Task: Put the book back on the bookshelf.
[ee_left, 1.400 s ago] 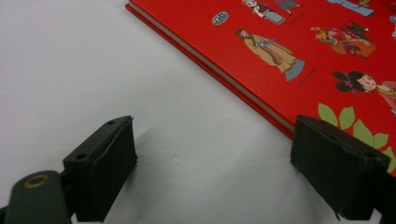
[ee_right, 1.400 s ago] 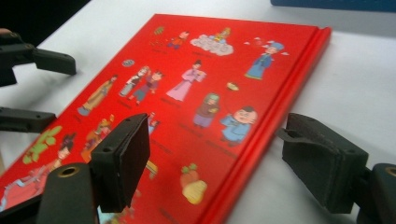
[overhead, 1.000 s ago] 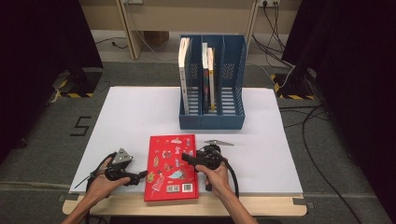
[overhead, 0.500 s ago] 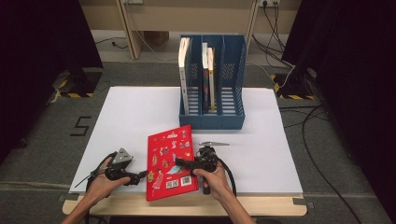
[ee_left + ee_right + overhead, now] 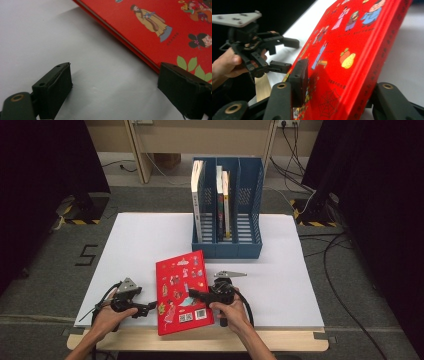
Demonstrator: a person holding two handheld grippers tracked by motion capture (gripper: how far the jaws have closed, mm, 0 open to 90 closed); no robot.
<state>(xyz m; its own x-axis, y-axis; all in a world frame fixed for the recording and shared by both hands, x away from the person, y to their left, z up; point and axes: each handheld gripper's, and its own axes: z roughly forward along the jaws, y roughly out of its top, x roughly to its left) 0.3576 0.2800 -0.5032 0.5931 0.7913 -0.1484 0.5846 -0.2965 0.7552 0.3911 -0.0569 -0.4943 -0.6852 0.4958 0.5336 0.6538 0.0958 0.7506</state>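
Note:
A red book (image 5: 181, 290) with cartoon figures on its cover stands tilted near the table's front edge, its right side raised and its left edge down on the white surface. My right gripper (image 5: 196, 295) is shut on that raised right edge; its jaws have just been closing with the book (image 5: 352, 50) between them, one pad (image 5: 298, 80) on the cover. My left gripper (image 5: 149, 308) rests open just left of the book. Its jaws have just been opening, with bare table between them and the book's lower edge (image 5: 140, 47) beside the right jaw. From the right gripper view the left gripper (image 5: 288, 53) lies beyond the book.
A blue three-slot file holder (image 5: 227, 247) stands at the back of the white table top (image 5: 285, 270). A white-spined book (image 5: 197, 200) fills its left slot and two thin books (image 5: 222, 202) its middle slot. The table's wooden front edge (image 5: 200, 340) lies just below the hands.
The red book lay flat a second ago; its right side has risen and it now leans on its left edge. The right gripper closed on it. The left hand stayed put.

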